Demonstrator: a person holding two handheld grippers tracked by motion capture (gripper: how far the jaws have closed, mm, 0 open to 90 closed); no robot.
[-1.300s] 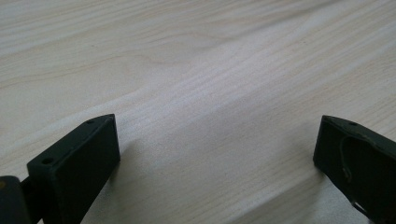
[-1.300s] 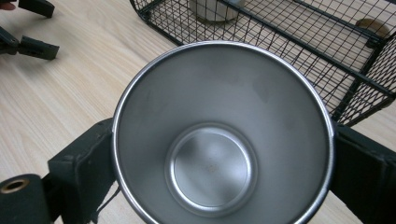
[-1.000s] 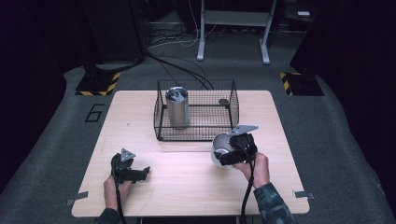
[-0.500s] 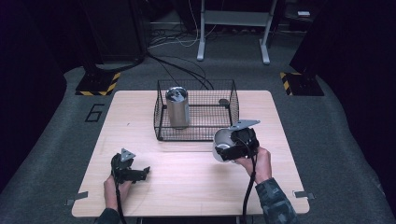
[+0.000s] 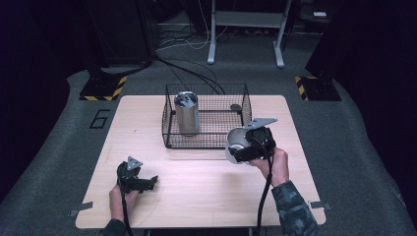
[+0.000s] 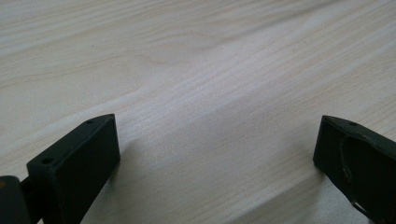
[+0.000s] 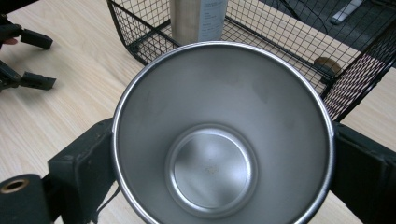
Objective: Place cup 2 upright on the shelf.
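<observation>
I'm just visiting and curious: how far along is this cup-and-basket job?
One steel cup already stands upright inside the wire basket. A second steel cup is in hand: the right gripper is shut on it, lifted just in front of the basket. Probably left: carry it over the wall and set it inside. The left gripper rests open on the table.

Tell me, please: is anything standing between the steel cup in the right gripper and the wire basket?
Only the basket's near wall stands between, so the steel cup, clamped in the right gripper, must go over it. Inside the wire basket, a tall steel canister fills the left part; the right part looks free.
</observation>
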